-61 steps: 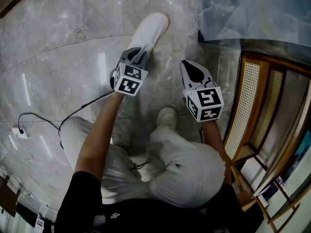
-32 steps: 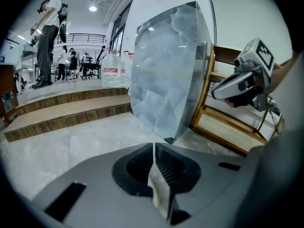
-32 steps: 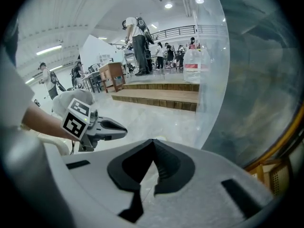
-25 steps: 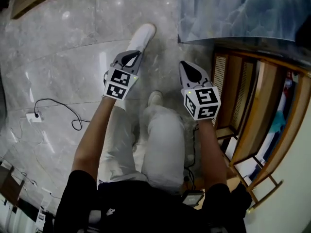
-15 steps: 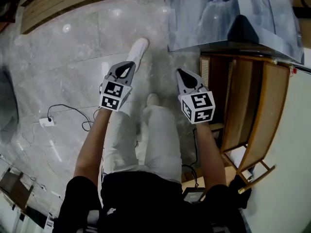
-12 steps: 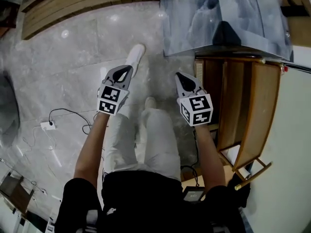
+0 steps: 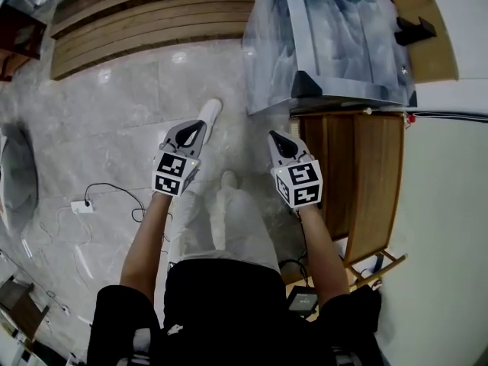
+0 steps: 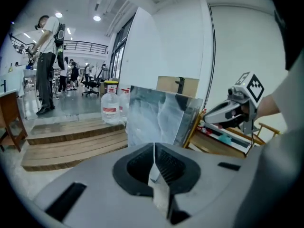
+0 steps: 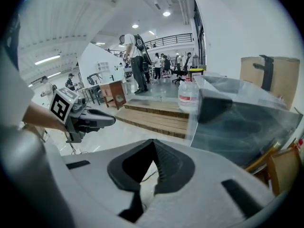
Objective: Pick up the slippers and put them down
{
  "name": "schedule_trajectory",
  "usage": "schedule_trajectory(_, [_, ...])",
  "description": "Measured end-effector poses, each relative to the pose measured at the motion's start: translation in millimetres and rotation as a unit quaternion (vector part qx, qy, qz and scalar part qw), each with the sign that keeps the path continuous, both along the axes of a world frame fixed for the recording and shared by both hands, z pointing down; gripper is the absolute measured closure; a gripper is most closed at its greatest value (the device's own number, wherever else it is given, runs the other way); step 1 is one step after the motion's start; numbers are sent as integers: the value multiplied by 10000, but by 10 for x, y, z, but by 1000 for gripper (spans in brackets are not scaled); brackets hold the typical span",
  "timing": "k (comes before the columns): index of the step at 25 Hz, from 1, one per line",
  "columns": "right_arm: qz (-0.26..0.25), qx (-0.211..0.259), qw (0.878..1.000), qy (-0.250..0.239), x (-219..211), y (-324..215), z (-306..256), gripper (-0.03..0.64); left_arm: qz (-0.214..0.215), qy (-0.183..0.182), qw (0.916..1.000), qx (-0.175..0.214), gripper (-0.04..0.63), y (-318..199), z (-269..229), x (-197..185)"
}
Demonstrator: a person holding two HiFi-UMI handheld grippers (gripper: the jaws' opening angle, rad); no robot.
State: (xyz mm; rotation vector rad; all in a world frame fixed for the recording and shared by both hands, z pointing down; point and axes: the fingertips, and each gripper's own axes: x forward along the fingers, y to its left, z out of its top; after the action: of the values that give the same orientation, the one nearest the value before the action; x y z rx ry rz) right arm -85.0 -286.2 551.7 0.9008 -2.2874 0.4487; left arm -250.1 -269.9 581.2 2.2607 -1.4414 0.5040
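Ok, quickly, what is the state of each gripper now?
Grey left gripper: jaws closed, holding nothing.
Grey right gripper: jaws closed, holding nothing.

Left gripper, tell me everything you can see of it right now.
The left gripper has a pale grey shell tapering to a point, black ribbed pads, and a cube with black-and-white square markers at its rear. Its jaws are shut, pads together, with nothing between them. The person's left arm holds it out above the grey marble floor, pointing forward and somewhat down. No other thing is seen touching it.
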Motion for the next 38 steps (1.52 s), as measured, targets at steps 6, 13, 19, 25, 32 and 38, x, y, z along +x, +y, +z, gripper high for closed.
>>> schedule_trajectory(6, [-44,126,9999,-97,69,-45,-628,629,2,-50,9999,97,584,90,-693,88])
schedule_trajectory(13, [-168,324,9993,-112,192,-49,-1257,629,-203,-55,9993,309,583,152,-1487,110])
schedule_trajectory(19, [-206,554,9981,-171,304,-7,-1707,629,-217,-44,9977,643,584,235,-2156,233])
schedule_trajectory(25, [-258,821,9958,-311,339,45,-2048,629,-289,-108,9952,925,584,328,-2581,314])
schedule_trajectory(32, [-269,1051,9927,-517,401,71,-2360,629,-311,-128,9928,1153,584,404,-2920,490])
schedule_trajectory(38, [-149,1246,9899,-656,436,27,-2581,629,-167,-152,9893,1441,584,365,-3203,604])
